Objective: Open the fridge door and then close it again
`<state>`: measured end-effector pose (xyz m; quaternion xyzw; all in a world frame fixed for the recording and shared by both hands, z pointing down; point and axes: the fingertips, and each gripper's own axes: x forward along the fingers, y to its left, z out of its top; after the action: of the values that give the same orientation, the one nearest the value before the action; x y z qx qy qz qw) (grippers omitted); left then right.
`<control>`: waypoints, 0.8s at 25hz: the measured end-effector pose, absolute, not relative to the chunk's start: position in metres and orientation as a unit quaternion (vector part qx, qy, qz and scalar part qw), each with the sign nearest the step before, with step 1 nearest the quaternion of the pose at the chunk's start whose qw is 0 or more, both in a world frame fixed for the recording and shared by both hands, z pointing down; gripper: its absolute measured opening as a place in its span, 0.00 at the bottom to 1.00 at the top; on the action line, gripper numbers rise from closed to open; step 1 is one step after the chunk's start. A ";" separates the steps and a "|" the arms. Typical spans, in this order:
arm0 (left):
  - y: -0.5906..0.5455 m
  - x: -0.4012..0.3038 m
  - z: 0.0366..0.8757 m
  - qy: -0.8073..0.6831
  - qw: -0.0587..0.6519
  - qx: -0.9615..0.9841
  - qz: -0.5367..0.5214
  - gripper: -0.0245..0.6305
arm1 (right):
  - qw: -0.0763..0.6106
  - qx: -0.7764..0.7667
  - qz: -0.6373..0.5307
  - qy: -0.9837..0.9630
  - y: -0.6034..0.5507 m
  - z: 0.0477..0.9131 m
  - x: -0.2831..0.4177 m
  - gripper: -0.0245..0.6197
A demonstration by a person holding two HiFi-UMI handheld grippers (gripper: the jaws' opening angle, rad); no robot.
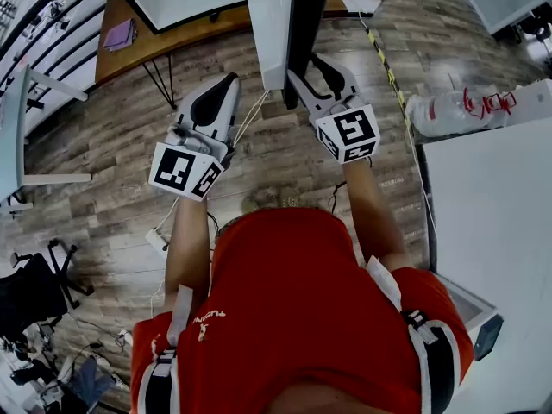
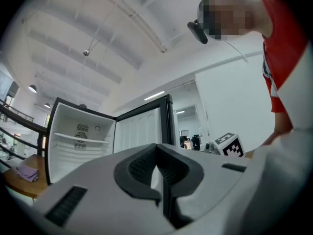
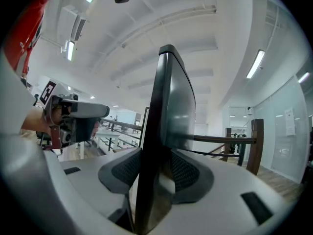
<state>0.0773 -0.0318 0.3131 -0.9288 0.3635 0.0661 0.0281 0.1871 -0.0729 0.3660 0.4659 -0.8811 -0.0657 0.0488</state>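
The fridge (image 2: 78,141) stands open, its white inside and a shelf showing in the left gripper view. Its door (image 2: 142,131) swings out toward me; in the head view the door (image 1: 297,24) runs down from the top, dark edge facing me. My right gripper (image 1: 302,80) is shut on that free edge. In the right gripper view the door edge (image 3: 164,106) stands upright between the pads of the right gripper (image 3: 155,168). My left gripper (image 1: 231,82) hangs left of the door, apart from it. Its jaws (image 2: 157,168) are shut on nothing.
A wooden table (image 1: 164,41) with a purple cloth (image 1: 121,34) stands at the back left. A white table (image 1: 492,205) fills the right side, with a clear plastic bag (image 1: 448,110) beyond it. An office chair (image 1: 34,291) and cables lie on the wood floor at left.
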 end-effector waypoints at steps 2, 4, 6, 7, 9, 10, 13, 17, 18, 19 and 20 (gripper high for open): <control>-0.032 0.074 0.314 0.367 0.028 -0.927 0.066 0.05 | 0.048 0.463 -0.066 -0.883 -0.073 0.366 0.186 0.34; -0.033 0.073 0.315 0.370 0.026 -0.926 0.066 0.05 | 0.047 0.460 -0.066 -0.884 -0.073 0.366 0.185 0.35; -0.033 0.072 0.317 0.374 0.023 -0.925 0.065 0.05 | 0.046 0.456 -0.066 -0.886 -0.073 0.366 0.184 0.35; -0.033 0.073 0.318 0.376 0.022 -0.924 0.064 0.05 | 0.046 0.454 -0.066 -0.888 -0.073 0.366 0.184 0.35; -0.033 0.073 0.318 0.379 0.022 -0.923 0.065 0.05 | 0.044 0.449 -0.066 -0.890 -0.073 0.366 0.183 0.35; -0.033 0.074 0.318 0.380 0.022 -0.922 0.065 0.05 | 0.043 0.446 -0.066 -0.891 -0.073 0.366 0.182 0.35; -0.033 0.074 0.316 0.388 0.023 -0.919 0.068 0.05 | 0.042 0.437 -0.068 -0.896 -0.072 0.366 0.178 0.35; -0.032 0.070 0.314 0.407 0.025 -0.910 0.073 0.05 | 0.045 0.422 -0.080 -0.902 -0.072 0.365 0.168 0.36; -0.032 0.069 0.314 0.412 0.025 -0.908 0.074 0.05 | 0.045 0.418 -0.082 -0.904 -0.072 0.364 0.165 0.36; -0.032 0.069 0.314 0.417 0.026 -0.905 0.074 0.05 | 0.044 0.414 -0.084 -0.905 -0.072 0.364 0.163 0.37; -0.031 0.069 0.315 0.422 0.027 -0.903 0.073 0.05 | 0.041 0.410 -0.086 -0.907 -0.071 0.363 0.161 0.37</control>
<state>0.0687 -0.0311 0.3148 -0.9031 0.4223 0.0733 0.0272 0.1610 -0.0715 0.3631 0.4102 -0.9070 -0.0857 0.0410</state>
